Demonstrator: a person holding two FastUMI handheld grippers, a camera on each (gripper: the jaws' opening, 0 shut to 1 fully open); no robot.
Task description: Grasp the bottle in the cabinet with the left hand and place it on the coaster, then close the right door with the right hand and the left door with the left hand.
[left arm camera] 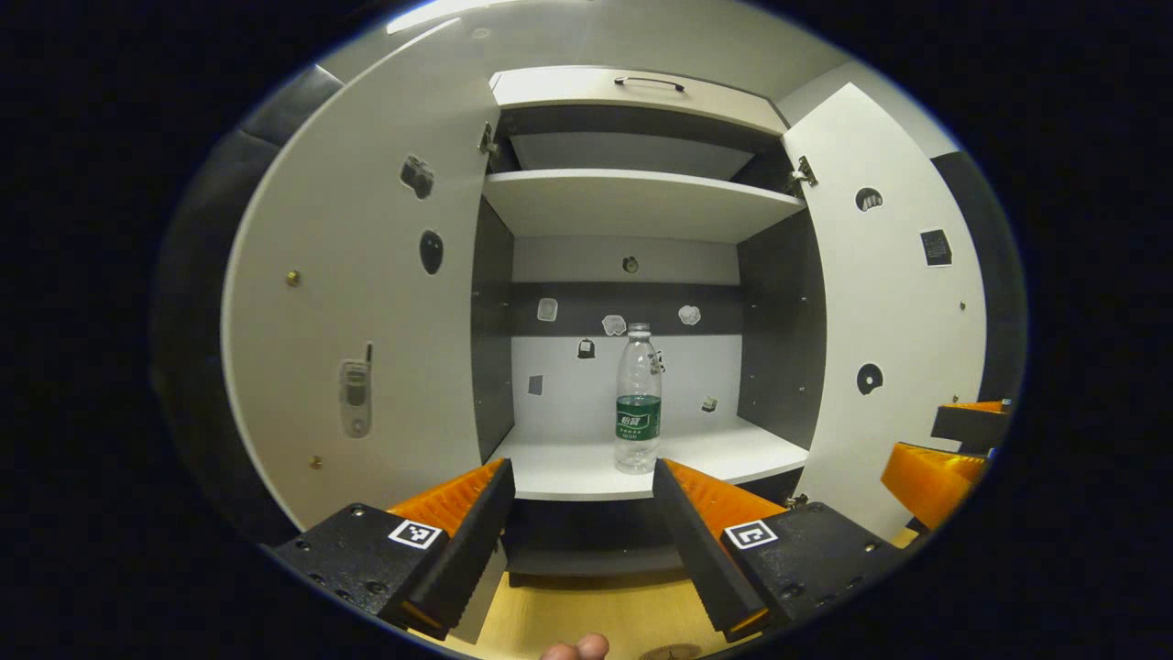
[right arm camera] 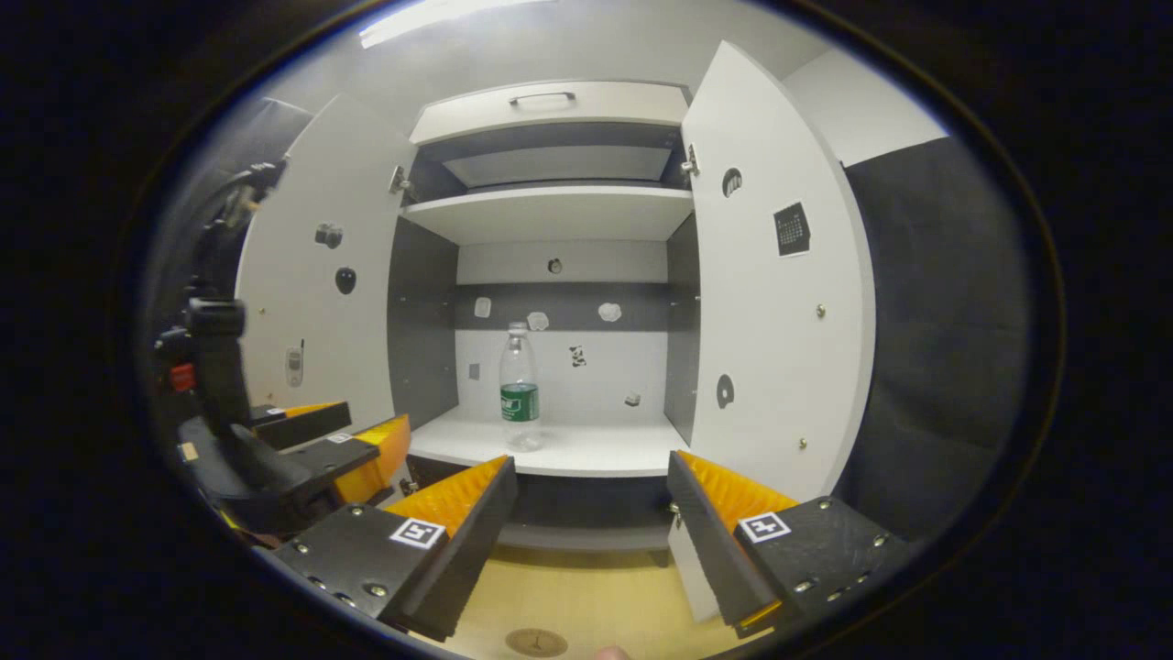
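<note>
On the lower shelf [left arm camera: 586, 472] stands a clear, green-labelled bottle [left arm camera: 638, 399]; both tools wide open, empty.

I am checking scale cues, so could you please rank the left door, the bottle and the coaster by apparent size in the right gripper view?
1. left door
2. bottle
3. coaster, though nearness to the camera enlarges it

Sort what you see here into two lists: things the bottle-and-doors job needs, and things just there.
Needed: bottle standing on the lower shelf; coaster on the wooden surface below; left door and right door, both open; left hand-held gripper, open; right hand-held gripper, open.

Just there: stickers on doors and back wall; upper shelf; drawer handle.
</note>
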